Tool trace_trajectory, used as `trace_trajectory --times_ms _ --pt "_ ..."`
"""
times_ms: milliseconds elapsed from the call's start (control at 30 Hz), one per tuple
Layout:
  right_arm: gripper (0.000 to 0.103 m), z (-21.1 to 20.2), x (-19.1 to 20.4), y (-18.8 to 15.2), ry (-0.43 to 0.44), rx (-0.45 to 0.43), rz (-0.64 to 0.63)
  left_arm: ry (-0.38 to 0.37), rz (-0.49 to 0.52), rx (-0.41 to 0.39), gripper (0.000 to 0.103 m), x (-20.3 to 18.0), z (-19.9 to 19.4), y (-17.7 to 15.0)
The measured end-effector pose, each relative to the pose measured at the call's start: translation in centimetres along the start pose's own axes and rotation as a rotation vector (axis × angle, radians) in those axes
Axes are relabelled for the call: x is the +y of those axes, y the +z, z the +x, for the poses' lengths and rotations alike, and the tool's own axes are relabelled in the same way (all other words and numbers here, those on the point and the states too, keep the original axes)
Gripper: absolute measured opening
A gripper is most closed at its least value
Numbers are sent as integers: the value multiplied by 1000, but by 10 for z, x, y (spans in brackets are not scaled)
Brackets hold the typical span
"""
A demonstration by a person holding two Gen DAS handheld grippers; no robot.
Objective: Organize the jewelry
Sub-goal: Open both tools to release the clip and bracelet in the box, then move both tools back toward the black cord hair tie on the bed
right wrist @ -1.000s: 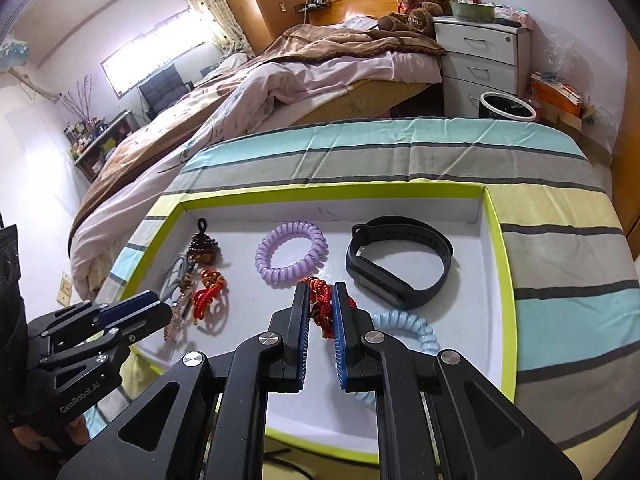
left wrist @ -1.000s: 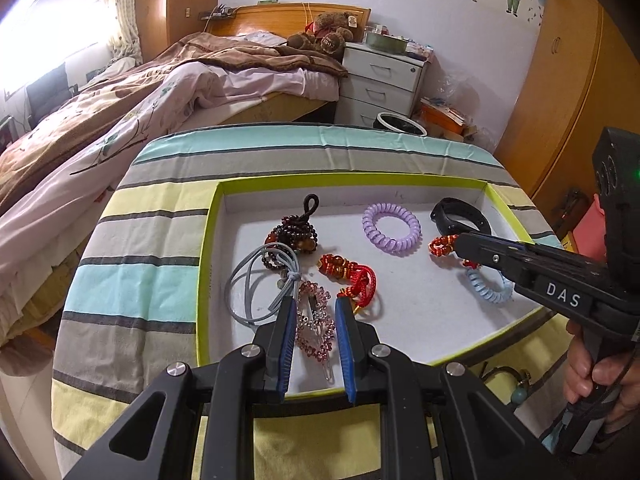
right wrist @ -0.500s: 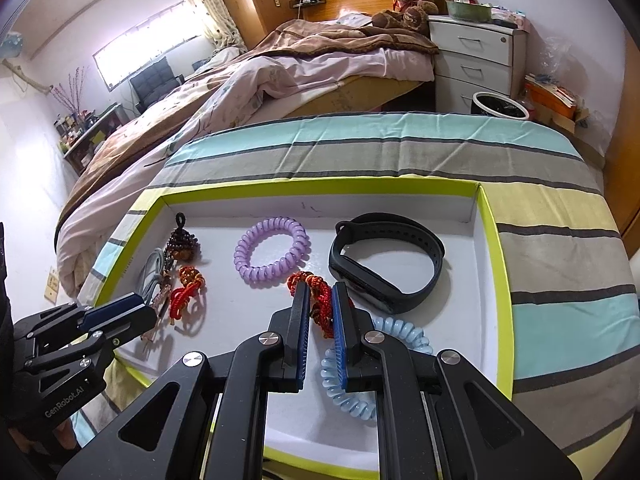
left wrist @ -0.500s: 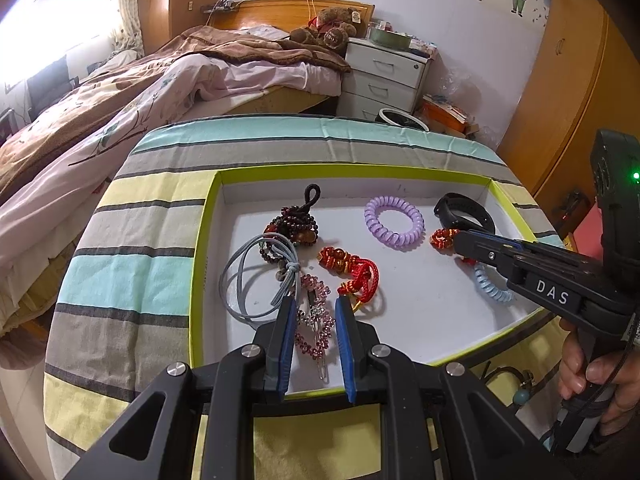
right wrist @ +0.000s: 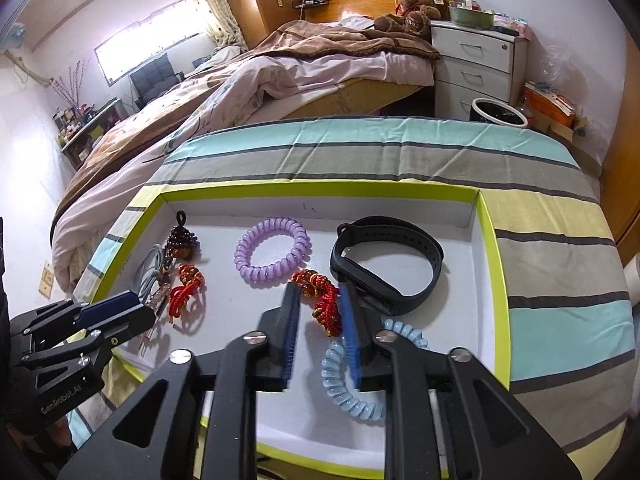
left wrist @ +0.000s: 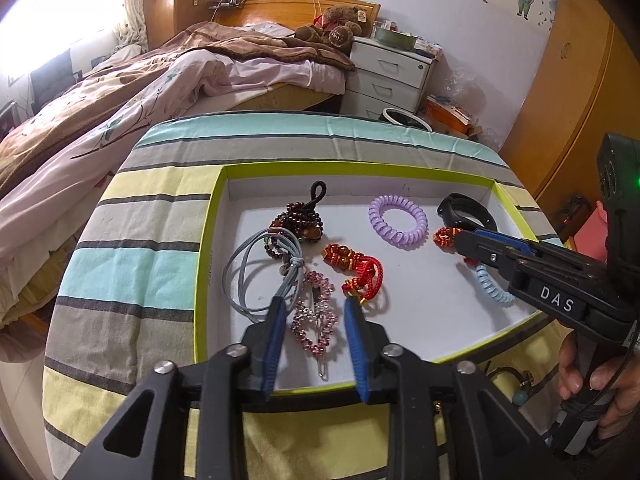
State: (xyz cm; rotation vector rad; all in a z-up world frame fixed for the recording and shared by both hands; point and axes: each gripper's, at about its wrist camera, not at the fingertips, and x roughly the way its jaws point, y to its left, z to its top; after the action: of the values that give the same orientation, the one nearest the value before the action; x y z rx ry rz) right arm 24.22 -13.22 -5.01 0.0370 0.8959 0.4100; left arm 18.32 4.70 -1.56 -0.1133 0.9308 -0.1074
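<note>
Grippers first. The left gripper (left wrist: 314, 312) is spread, its blue-padded fingers (left wrist: 273, 332) standing either side of the pink beaded hair clip (left wrist: 314, 318) without touching it. The right gripper (right wrist: 318, 312) is also spread, with the red knotted cord bracelet with amber beads (right wrist: 320, 294) lying between its blue pads (right wrist: 348, 320); contact cannot be confirmed from either view.

Both items lie inside the shallow white tray with a lime-green rim (right wrist: 490, 280), which sits on the striped tablecloth (left wrist: 132, 280).

Recommended procedure for the step in hand, judged to be a grasp on each side:

1. Left side: centre the pads over the widest beaded part of the hair clip. The grey looped cord (left wrist: 248, 268) lies just beside the left finger and touches the clip's upper end; keep that finger inside the loop's edge or both will likely lift together.
2. Right side: close on the knotted middle of the bracelet, not the loose bead end. The light blue spiral hair tie (right wrist: 348, 384) sits partly under the right finger, and the black silicone wristband (right wrist: 386, 268) lies just beyond; either could be caught.
3. Lower until the pads nearly meet the tray floor before closing, since both items lie flat.
4. Lift slowly and check for snagged neighbours.

The second red knotted bracelet (left wrist: 356, 270), the lilac spiral hair tie (left wrist: 398, 220) and the dark beaded tassel charm (left wrist: 298, 220) lie apart from both grasps.
</note>
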Motion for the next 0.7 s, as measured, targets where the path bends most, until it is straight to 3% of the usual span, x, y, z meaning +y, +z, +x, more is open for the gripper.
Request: trace_trajectory --times_ms 67,200,300,700 --pt "36 -1 2 0 10 -2 -1 0 -1 -4 33 0 -2 -1" --pt "37 -6 5 -1 6 -14 -4 2 1 -14 35 -4 -9 -4" --pt "37 -12 6 -2 10 -24 0 3 0 -29 44 -7 -17 -7" --pt "37 -51 18 -21 20 -81 5 20 -2 -81 46 -11 -54 -29"
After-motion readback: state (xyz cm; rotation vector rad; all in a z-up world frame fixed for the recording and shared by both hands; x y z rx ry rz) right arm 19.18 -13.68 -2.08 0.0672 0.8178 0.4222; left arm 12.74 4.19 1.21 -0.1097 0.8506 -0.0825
